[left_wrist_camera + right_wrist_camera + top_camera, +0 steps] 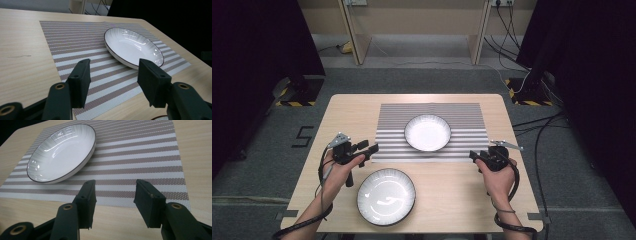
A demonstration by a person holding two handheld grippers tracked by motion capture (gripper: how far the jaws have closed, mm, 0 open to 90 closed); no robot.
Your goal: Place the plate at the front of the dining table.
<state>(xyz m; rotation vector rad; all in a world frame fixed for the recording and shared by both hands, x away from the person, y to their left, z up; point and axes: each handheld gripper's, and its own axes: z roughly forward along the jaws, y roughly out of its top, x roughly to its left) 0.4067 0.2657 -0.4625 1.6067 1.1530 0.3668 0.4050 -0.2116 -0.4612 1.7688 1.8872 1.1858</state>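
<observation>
So I've got both claws parked at the near edge of the striped placemat (430, 131), nothing grabbed yet. Left claw (371, 149) is released, jaws spread wide; right claw (473, 155) same deal. One white plate (427, 132) sits on the mat, a second plate (386, 196) on the bare desk (462, 190) near my left hand. Looks like the approach step; next I'd guess a rim pinch on the mat plate. In the left gripper view the near plate is cut off, just a sliver of rim (160, 117).

A lab — black curtains (257, 45), floor cables (532, 125), hazard-taped stand bases (297, 102).
</observation>
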